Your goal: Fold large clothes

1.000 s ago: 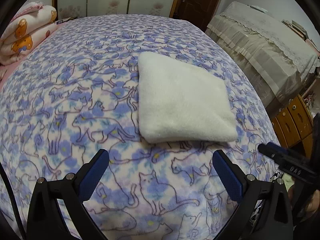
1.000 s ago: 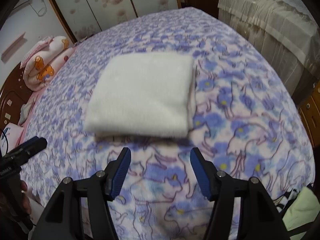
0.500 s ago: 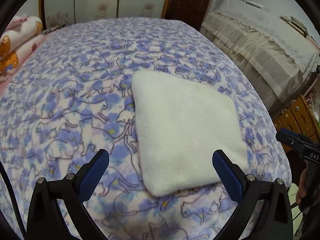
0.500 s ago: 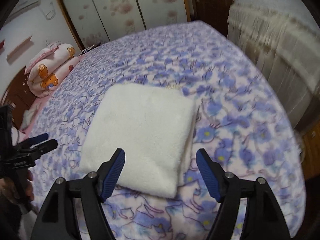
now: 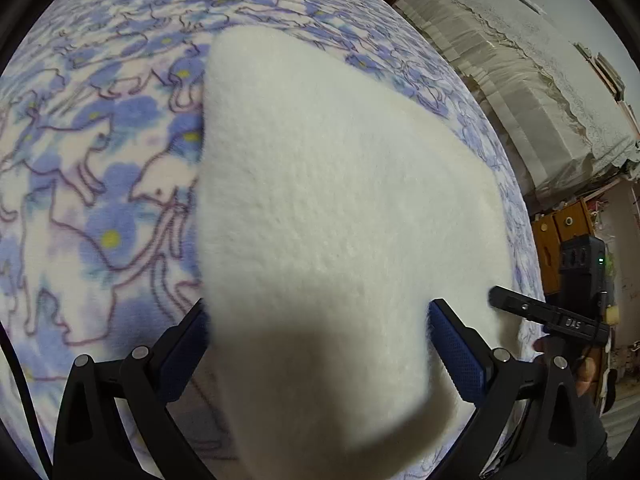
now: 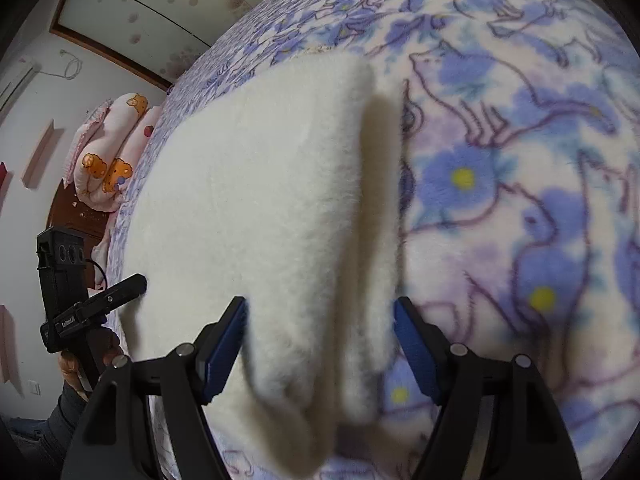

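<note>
A folded white fleece garment (image 5: 320, 180) lies on the bed's purple cat-print blanket (image 5: 100, 160). My left gripper (image 5: 318, 308) is open and low over the garment's near left corner, which fills the gap between its blue pads. In the right wrist view the same garment (image 6: 260, 180) shows its stacked layers along the right edge. My right gripper (image 6: 320, 302) is open and straddles that near right corner, layers between its pads. Each view shows a black finger of the other gripper at the cloth's edge: the right's fingers (image 5: 540, 312) and the left's fingers (image 6: 116, 292).
The blanket (image 6: 500, 200) runs on to the right of the garment. A rolled pink bear-print quilt (image 6: 108, 160) lies at the bed's head by a wooden headboard (image 6: 76, 212). A lace-covered piece of furniture (image 5: 520, 100) and orange wooden drawers (image 5: 560, 232) stand beside the bed.
Both grippers came down and forward from above the bed's near edge onto the garment's near corners. The cloth now sits between each pair of fingers. The right jaws have spread slightly wider.
</note>
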Tool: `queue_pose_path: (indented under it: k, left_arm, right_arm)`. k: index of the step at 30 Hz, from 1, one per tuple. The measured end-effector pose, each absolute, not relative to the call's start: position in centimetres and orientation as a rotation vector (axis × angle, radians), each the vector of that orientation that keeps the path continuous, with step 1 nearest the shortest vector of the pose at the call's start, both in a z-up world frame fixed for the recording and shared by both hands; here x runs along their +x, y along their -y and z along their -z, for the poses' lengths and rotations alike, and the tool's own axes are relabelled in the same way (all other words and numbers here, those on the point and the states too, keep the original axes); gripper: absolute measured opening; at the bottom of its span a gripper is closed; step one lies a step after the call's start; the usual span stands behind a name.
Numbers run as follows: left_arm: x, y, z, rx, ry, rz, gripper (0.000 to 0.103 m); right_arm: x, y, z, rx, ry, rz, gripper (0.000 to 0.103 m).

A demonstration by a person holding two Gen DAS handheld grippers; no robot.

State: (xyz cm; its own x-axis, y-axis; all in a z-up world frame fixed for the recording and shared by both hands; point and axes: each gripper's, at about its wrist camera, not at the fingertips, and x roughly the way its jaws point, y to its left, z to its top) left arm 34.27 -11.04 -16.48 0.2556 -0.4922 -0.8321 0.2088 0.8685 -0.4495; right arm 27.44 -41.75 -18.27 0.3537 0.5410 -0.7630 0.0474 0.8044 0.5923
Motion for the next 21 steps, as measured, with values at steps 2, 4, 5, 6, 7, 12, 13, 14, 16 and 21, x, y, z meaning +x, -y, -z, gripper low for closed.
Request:
queue_pose_path:
  k: [2,4,5,6,7,12,13,14,16,21]
  left_arm:
    - [34.4,11.5,16.9,-0.259,-1.218,0.486,0.103]
    - [34.7,11.7,17.2,-0.259,-1.216,0.49,0.103]
    - [34.7,11.8,17.3,-0.259,-1.216,0.492,0.103]
    - [34.7,11.9,17.2,-0.259,-1.216,0.491,0.103]
    - [34.8,11.9,17.4,-0.262,-1.216,0.491,0.103]
    - [35.3,11.7,17.9,-0.299,-1.227,0.497,0.103]
    - [35.3,11.8,17.9,-0.298,-1.227,0.496,0.103]
    - [35.3,11.7,17.8,-0.294,-1.226,0.496,0.103]
    - [35.3,11.8,17.7,-0.287,-1.224,0.49,0.103]
    - [35.2,12.3,17.5,-0.266,-1.215,0.467,0.101]
  right_arm:
    - [27.9,41.6,19.1,0.622,-1.17,-0.374,0.077]
    - [28.4,41.5,19.8,0.655,-1.17,-0.395,0.081]
    - [28.8,41.3,20.1,0.666,-1.171,-0.405,0.082]
    - [29.1,41.2,20.3,0.679,-1.172,-0.412,0.084]
    - [29.3,41.1,20.4,0.683,-1.173,-0.415,0.085]
    - [29.7,40.6,20.3,0.666,-1.158,-0.426,0.083]
    - [29.6,40.5,20.2,0.661,-1.151,-0.423,0.082]
    - [29.5,40.5,20.1,0.657,-1.145,-0.421,0.08]
    - [29.1,40.7,20.0,0.659,-1.134,-0.414,0.075]
    - [28.7,40.9,19.6,0.65,-1.121,-0.392,0.065]
